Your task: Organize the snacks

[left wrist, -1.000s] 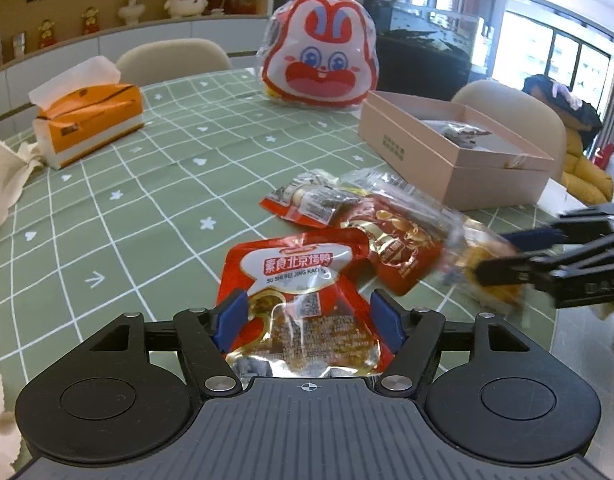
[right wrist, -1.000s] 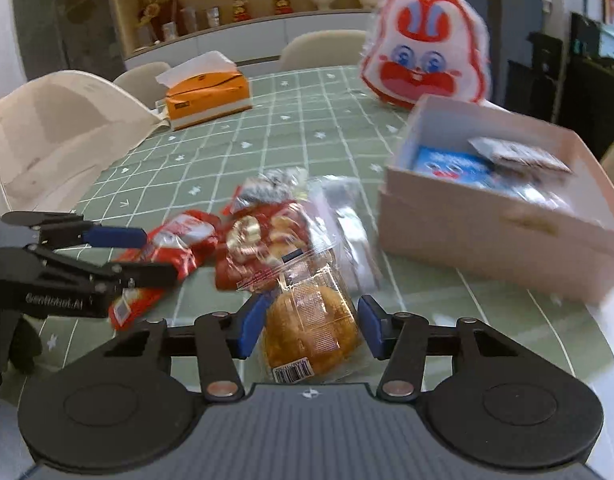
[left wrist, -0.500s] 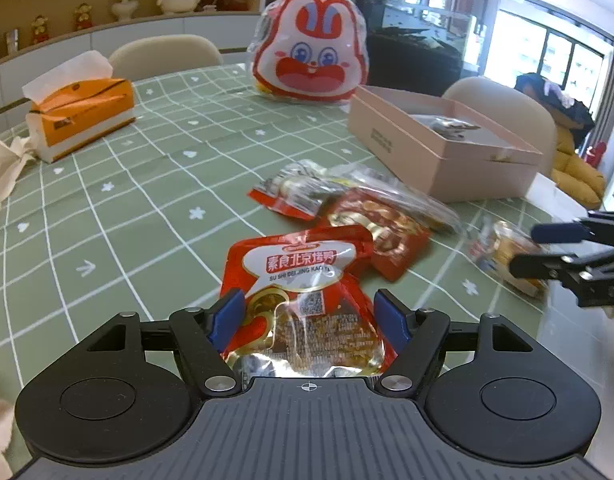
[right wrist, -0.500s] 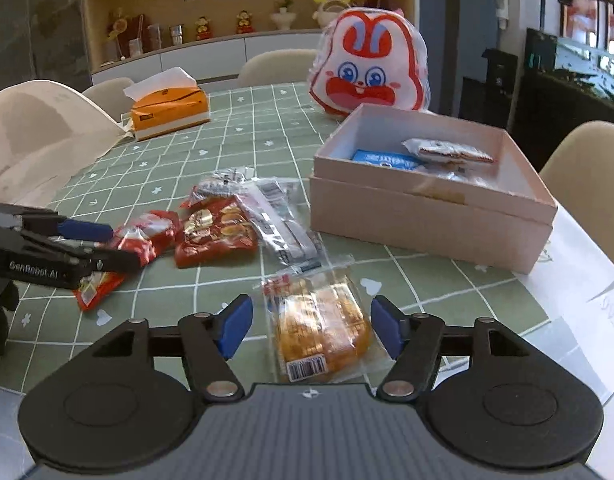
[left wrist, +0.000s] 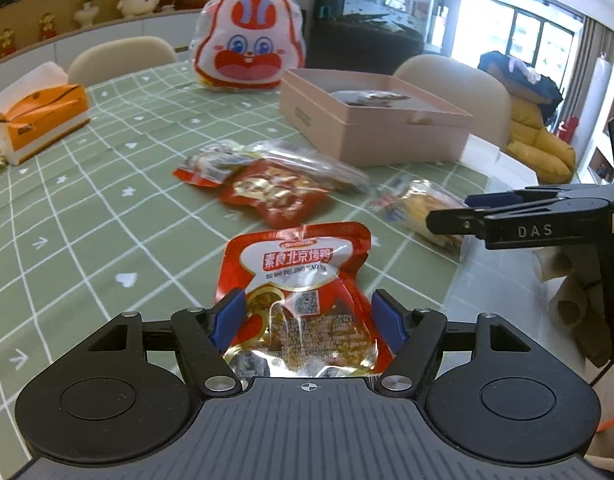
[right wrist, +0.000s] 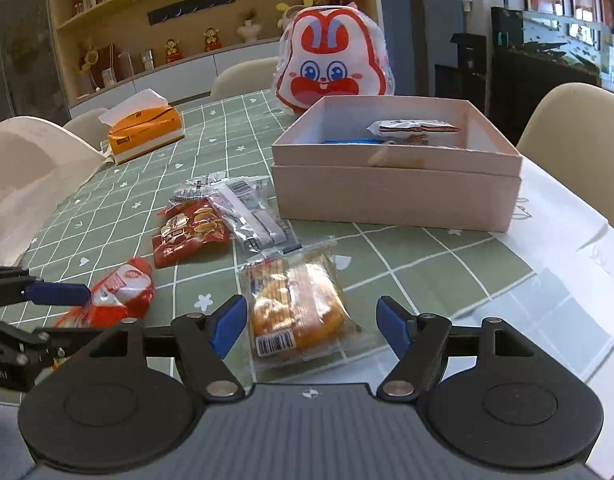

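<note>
snacks lie on a green grid tablecloth [right wrist: 407, 268], shelving behind. red pouch [left wrist: 295, 280]: pressed between left gripper [left wrist: 307, 320] pads, near the table's front edge. cake packet [right wrist: 295, 304]: clear wrap, lying free between right gripper [right wrist: 311, 320] jaws, which have just been opening. pink box [right wrist: 395, 196], right side: contains wrapped snacks.

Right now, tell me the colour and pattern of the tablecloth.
The tablecloth is sage green with a white grid and small white stars, hearts and arrows; the left wrist view shows it best.
</note>
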A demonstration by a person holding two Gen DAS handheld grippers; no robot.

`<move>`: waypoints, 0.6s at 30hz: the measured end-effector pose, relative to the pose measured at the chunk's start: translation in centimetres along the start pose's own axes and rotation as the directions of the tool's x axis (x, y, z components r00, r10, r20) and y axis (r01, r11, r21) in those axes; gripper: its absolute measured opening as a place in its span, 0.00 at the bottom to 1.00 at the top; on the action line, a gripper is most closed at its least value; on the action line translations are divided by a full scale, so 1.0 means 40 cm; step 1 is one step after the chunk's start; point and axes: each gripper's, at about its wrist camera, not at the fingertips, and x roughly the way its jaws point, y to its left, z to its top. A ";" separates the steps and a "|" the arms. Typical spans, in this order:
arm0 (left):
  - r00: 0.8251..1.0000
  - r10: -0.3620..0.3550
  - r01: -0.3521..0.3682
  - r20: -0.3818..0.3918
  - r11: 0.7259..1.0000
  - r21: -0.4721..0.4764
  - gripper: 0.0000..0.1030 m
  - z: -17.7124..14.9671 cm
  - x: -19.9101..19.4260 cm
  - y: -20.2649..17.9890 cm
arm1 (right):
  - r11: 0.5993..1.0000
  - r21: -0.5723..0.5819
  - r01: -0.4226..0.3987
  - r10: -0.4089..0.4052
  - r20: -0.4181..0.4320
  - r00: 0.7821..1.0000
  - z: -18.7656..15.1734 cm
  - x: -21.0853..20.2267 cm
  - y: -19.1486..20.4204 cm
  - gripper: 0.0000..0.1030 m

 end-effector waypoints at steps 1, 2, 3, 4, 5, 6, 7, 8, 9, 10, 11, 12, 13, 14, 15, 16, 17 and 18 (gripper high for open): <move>1.000 0.007 -0.007 0.004 1.000 -0.004 0.72 -0.002 0.001 -0.011 | 1.000 0.020 -0.005 0.005 -0.004 1.000 0.000 0.002 -0.009 0.72; 1.000 0.014 -0.014 0.008 1.000 -0.013 0.73 -0.004 0.003 -0.020 | 0.999 0.045 -0.009 0.010 -0.010 1.000 0.001 0.005 -0.018 0.73; 1.000 0.024 -0.023 0.013 0.999 -0.025 0.73 -0.005 0.006 -0.027 | 0.997 0.070 -0.020 0.021 -0.004 1.000 0.002 0.007 -0.028 0.75; 0.999 0.032 -0.031 0.018 0.999 -0.034 0.73 -0.005 0.008 -0.034 | 0.996 0.086 -0.025 0.025 0.001 1.000 0.003 0.007 -0.035 0.75; 0.999 0.039 -0.038 0.023 0.998 -0.041 0.73 -0.005 0.010 -0.039 | 0.995 0.094 -0.029 0.029 0.005 1.000 0.002 0.008 -0.039 0.75; 0.999 0.046 -0.044 0.029 0.998 -0.049 0.73 -0.006 0.012 -0.045 | 0.995 0.097 -0.032 0.032 0.006 0.999 0.001 0.008 -0.040 0.76; 0.998 0.050 -0.048 0.035 0.997 -0.055 0.73 -0.007 0.014 -0.048 | 0.995 0.097 -0.033 0.033 0.007 0.999 0.001 0.009 -0.039 0.76; 0.998 0.052 -0.050 0.041 0.997 -0.057 0.73 -0.007 0.016 -0.051 | 0.995 0.096 -0.032 0.031 0.006 0.999 0.000 0.009 -0.037 0.76; 0.997 0.055 -0.052 0.047 0.997 -0.054 0.74 -0.010 0.015 -0.053 | 0.995 0.094 -0.031 0.030 0.006 1.000 0.000 0.010 -0.036 0.77; 0.997 0.058 -0.056 0.053 0.997 -0.046 0.74 -0.013 0.016 -0.055 | 0.995 0.095 -0.031 0.031 0.006 1.000 0.000 0.009 -0.036 0.77; 0.997 0.060 -0.058 0.058 0.998 -0.037 0.75 -0.016 0.017 -0.058 | 0.995 0.098 -0.034 0.033 0.007 0.999 0.000 0.009 -0.036 0.77; 0.996 0.060 -0.058 0.061 0.998 -0.029 0.76 -0.018 0.019 -0.058 | 0.994 0.104 -0.038 0.038 0.009 0.999 0.000 0.009 -0.037 0.77; 0.996 0.060 -0.058 0.060 0.998 -0.026 0.76 -0.018 0.020 -0.059 | 0.993 0.110 -0.043 0.042 0.011 0.999 -0.001 0.007 -0.039 0.77; 0.996 0.059 -0.058 0.060 0.998 -0.026 0.76 -0.017 0.021 -0.059 | 0.992 0.117 -0.049 0.048 0.013 0.999 -0.002 0.005 -0.042 0.77; 0.996 0.060 -0.058 0.059 0.998 -0.024 0.76 -0.017 0.021 -0.059 | 0.991 0.124 -0.054 0.053 0.015 0.998 -0.002 0.006 -0.044 0.77; 0.996 0.060 -0.059 0.061 0.998 -0.023 0.76 -0.018 0.021 -0.059 | 0.990 0.129 -0.060 0.058 0.017 0.998 -0.002 0.006 -0.047 0.77; 0.996 0.060 -0.059 0.062 0.998 -0.021 0.76 -0.019 0.020 -0.060 | 0.989 0.134 -0.065 0.063 0.018 0.998 -0.002 0.006 -0.051 0.78; 0.996 0.061 -0.059 0.064 0.998 -0.021 0.76 -0.021 0.019 -0.060 | 0.988 0.138 -0.068 0.066 0.020 0.998 -0.003 0.006 -0.054 0.78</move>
